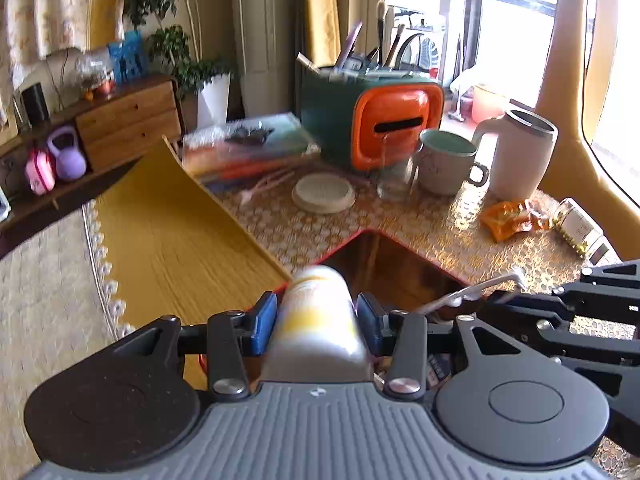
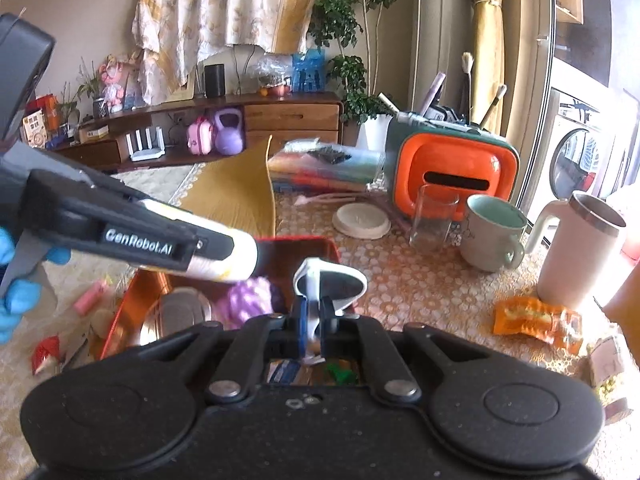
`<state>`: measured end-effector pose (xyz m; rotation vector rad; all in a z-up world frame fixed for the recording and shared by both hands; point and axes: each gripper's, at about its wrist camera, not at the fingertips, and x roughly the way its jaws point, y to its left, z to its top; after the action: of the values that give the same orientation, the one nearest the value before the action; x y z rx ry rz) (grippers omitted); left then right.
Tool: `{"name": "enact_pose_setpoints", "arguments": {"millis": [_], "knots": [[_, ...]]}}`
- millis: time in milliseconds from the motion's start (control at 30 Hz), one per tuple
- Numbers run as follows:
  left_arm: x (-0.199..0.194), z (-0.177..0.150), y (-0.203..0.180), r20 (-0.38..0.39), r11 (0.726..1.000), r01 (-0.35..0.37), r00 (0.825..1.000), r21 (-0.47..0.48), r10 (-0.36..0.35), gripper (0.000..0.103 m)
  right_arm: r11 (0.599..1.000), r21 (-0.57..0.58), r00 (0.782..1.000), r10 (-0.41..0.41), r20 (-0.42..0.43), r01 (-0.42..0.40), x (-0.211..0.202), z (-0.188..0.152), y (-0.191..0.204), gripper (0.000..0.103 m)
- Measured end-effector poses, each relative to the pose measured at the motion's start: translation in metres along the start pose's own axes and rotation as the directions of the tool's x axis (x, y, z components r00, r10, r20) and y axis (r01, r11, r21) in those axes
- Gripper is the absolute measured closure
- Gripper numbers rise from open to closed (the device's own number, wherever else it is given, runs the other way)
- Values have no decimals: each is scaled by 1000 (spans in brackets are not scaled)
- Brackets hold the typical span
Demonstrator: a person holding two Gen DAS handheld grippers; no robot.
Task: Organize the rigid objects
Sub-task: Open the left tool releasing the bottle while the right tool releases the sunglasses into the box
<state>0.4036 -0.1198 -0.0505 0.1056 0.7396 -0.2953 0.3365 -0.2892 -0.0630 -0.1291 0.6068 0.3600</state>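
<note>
1. Left wrist view, closest thing first: the left hand-held gripper (image 1: 316,320) squeezes a white and yellow bottle (image 1: 316,320) between its blue pads (image 1: 264,322). The bottle sticks out forward past the pads.
2. In the right wrist view, the right hand-held gripper (image 2: 315,320) is clenched tight on a pair of white sunglasses (image 2: 332,280) with dark lenses. It pinches them by a thin part of the frame, so they could swing or slip.
3. Just past both sits a red tray (image 2: 296,242) on the tabletop (image 2: 420,280). A purple thing (image 2: 248,300) and a round shiny lid (image 2: 184,312) already lie in it. Both held things hang over the tray, I think, ready to go in.
4. To do this step well, bring each one down low over a bare spot in the tray before letting go. Keep the two grippers apart so they do not bump. Put the sunglasses down softly, away from the bottle, so the lenses do not get scratched.
5. Farther back stand a clear glass (image 2: 434,216), a green mug (image 2: 494,232), a tall pink cup (image 2: 580,248) and an orange and green box (image 2: 456,168). Stay clear of the glass, because it can tip.
</note>
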Motion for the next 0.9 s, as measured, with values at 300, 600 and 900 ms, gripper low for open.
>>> {"name": "enact_pose_setpoints", "arguments": {"millis": [300, 600, 900], "knots": [[1, -6, 1, -18, 1000, 12, 1000, -21, -12, 68, 1000, -19, 995, 23, -99, -25, 3, -7, 16, 88], [-10, -17, 7, -29, 998, 8, 1000, -55, -10, 68, 1000, -7, 988, 19, -154, -20, -7, -7, 20, 53], [-42, -33, 8, -16, 996, 36, 999, -80, -37, 59, 999, 34, 991, 3, -132, 1, -31, -8, 20, 44]]}}
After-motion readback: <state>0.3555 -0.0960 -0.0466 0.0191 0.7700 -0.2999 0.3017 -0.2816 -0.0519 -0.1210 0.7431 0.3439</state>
